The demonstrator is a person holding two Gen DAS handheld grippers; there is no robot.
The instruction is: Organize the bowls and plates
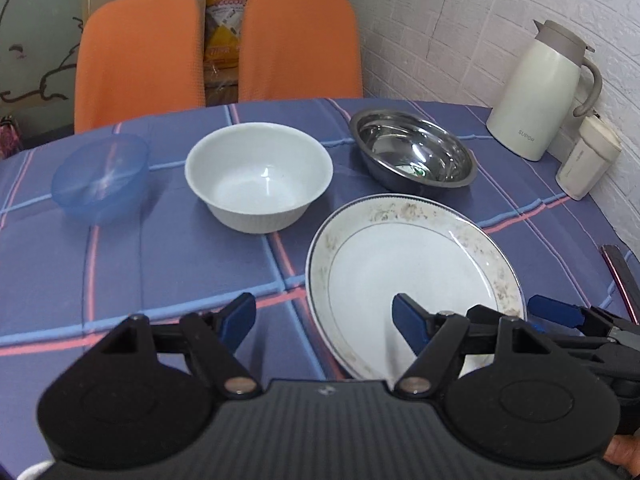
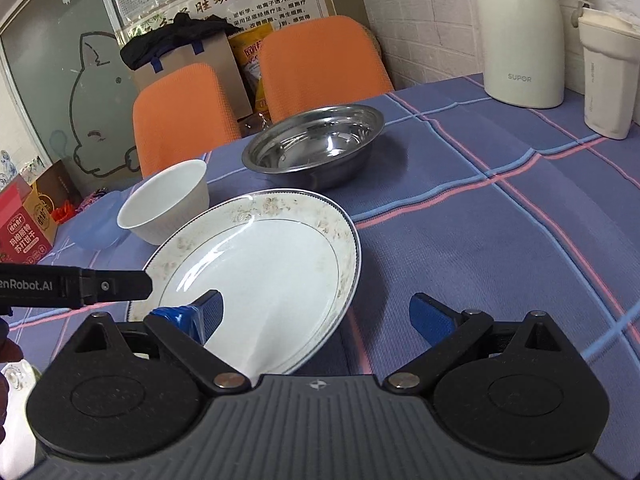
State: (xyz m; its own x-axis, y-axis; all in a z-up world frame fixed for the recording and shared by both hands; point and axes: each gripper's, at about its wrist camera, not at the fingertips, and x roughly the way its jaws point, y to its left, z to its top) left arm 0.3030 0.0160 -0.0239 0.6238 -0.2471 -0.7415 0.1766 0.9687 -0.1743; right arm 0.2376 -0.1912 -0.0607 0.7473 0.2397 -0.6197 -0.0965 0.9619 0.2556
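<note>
A white plate [image 1: 412,268] with a faded floral rim lies on the checked tablecloth, nearest to me. My left gripper [image 1: 324,320] is open across the plate's near left rim: one fingertip hangs over the cloth, the other over the plate. My right gripper [image 2: 318,312] is open across the plate's [image 2: 260,264] right rim in the same way. Behind the plate stand a white ceramic bowl [image 1: 258,176], a steel bowl [image 1: 414,152] and a translucent blue bowl [image 1: 100,176], all upright and empty.
A white thermos jug [image 1: 538,92] and a white lidded cup [image 1: 588,158] stand by the brick wall at the right. Two orange chairs [image 1: 140,56] are pushed in at the table's far edge. Boxes [image 2: 28,220] sit beyond the table's left side.
</note>
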